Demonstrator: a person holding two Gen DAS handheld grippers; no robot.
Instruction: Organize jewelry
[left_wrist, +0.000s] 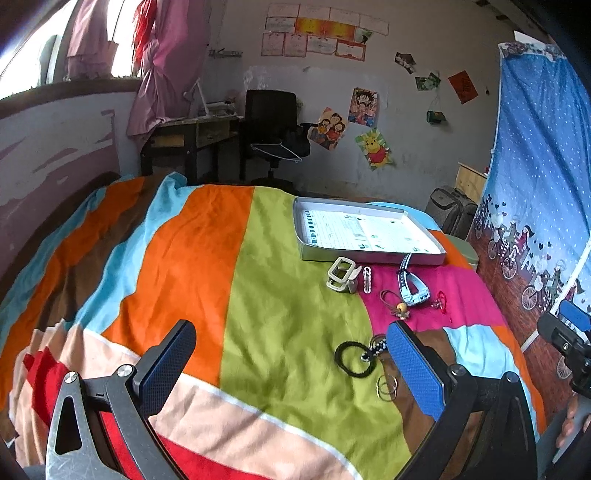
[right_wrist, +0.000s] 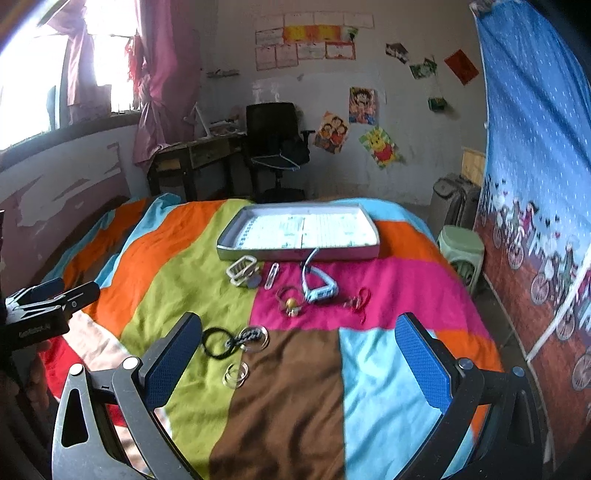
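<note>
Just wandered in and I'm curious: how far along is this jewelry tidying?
Nothing looks done: the tray holds only its printed liner. Nothing is in hand; the left tongs and right tongs are open. Left on the blanket: hair tie, rings, watch, clip.

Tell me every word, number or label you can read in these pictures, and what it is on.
None can be read.
Certificates on the wall: print too small.
Red paper: mark blurred.
Printed sheet in the tray: too blurred.
Label on the left gripper, seen from the right wrist: illegible.
</note>
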